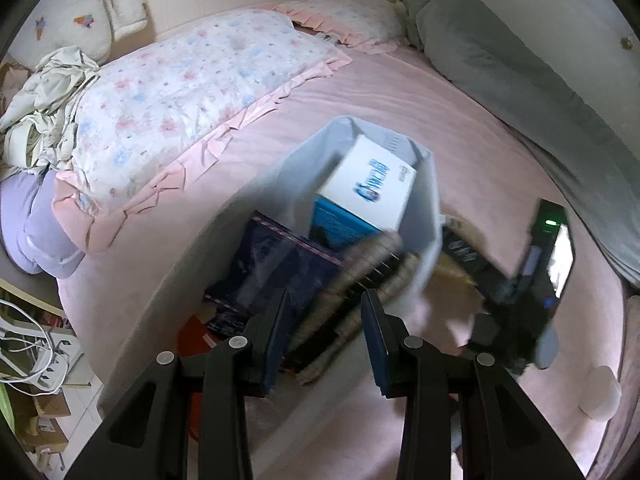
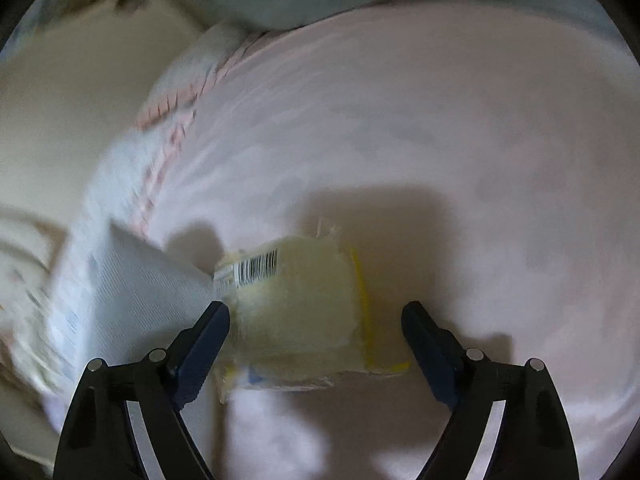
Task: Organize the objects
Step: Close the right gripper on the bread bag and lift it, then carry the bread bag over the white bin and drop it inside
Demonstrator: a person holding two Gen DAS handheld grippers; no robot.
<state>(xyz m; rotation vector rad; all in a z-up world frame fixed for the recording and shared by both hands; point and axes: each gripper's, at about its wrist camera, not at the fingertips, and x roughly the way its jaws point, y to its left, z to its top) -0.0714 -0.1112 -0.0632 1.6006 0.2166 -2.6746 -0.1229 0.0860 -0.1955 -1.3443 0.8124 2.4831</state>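
Note:
A grey fabric bin [image 1: 296, 168] stands on the pink bed. It holds a white box with blue lettering [image 1: 372, 184], a blue box [image 1: 340, 228] and a dark blue packet [image 1: 272, 264]. My left gripper [image 1: 326, 312] is over the bin's near end. A blurred brown and black striped item [image 1: 360, 268] fills the gap between its jaws, and they look shut on it. A pale yellow pack with a barcode [image 2: 296, 308] lies on the sheet beside the bin's corner [image 2: 152, 280]. My right gripper [image 2: 316, 316] straddles the pack with its jaws wide open. The left finger is at the pack's edge and the right finger stands apart.
A floral pillow with pink frills [image 1: 180, 100] lies to the left on the bed, with a grey blanket [image 1: 500, 64] along the far right side. The right hand's black housing with a lit screen [image 1: 560, 256] is just right of the bin. Cables and cardboard boxes [image 1: 36, 360] sit on the floor at left.

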